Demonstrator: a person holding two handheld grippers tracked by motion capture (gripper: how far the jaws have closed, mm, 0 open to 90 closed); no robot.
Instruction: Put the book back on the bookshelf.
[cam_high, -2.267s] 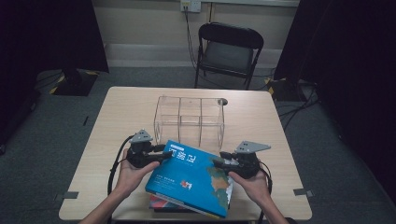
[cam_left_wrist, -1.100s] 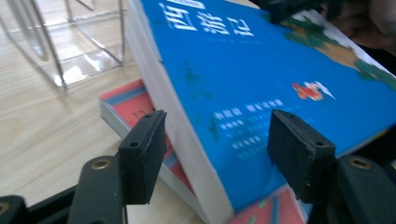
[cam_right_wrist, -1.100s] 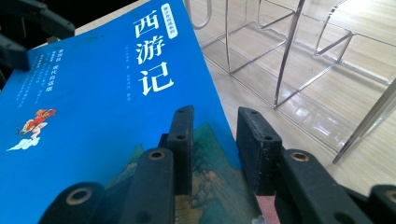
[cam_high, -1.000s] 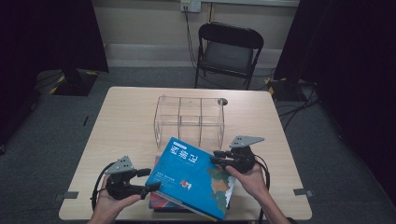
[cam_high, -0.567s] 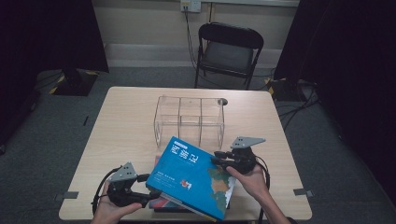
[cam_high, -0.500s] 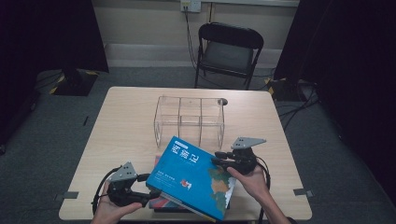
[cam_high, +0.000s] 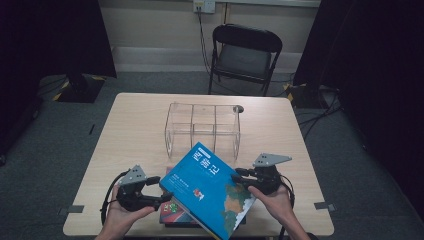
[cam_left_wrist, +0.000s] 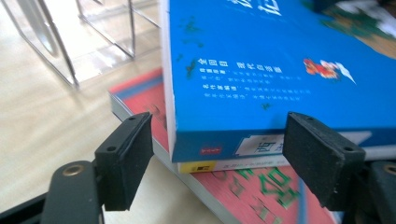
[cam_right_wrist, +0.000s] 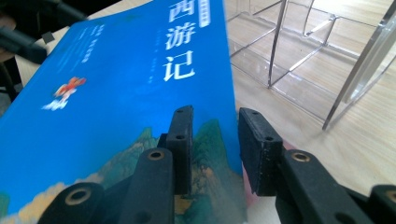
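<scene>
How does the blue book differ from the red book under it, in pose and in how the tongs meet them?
The blue book is tilted, one side raised; the red book lies flat on the table. The right tongs clamp the blue book's edge, while no tongs touch the red book. The left tongs, which have just been opening, stand wide around the blue book's corner without pressing it. Both books sit in front of the clear organizer.
</scene>
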